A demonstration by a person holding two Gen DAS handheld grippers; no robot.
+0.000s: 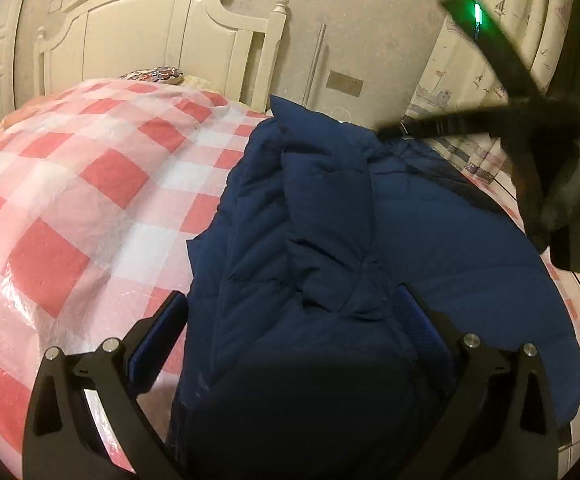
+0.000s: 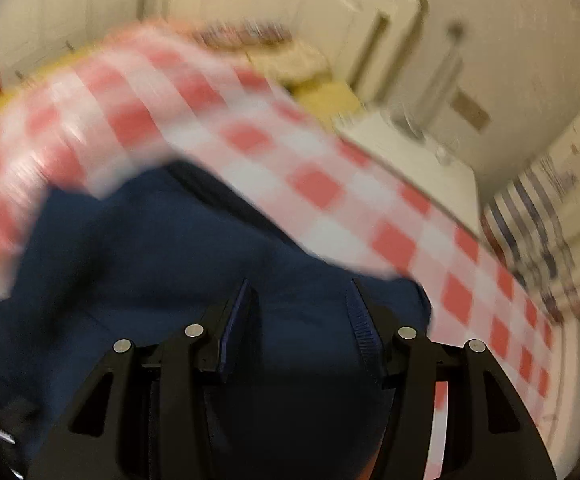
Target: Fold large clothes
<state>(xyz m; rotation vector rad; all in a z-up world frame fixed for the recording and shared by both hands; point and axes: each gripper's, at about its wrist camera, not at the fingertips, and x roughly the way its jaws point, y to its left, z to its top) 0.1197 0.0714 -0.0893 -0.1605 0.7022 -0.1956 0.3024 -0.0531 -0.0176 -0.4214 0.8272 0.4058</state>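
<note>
Open checked bedcover (image 1: 70,184) left of the navy jacket (image 1: 330,240); headboard (image 1: 150,36) blocks far side; right gripper (image 1: 390,133) crosses above jacket's far right

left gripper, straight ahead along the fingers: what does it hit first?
The navy padded jacket. The left gripper has its jaws spread wide with the jacket's bulk between and ahead of them, so it likely meets jacket at once. Whether the pads already touch it is unclear.

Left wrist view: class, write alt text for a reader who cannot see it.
A navy puffer jacket lies bunched on a red-and-white checked bed cover, between the wide-open fingers of the left gripper. A cream headboard stands behind.
</note>
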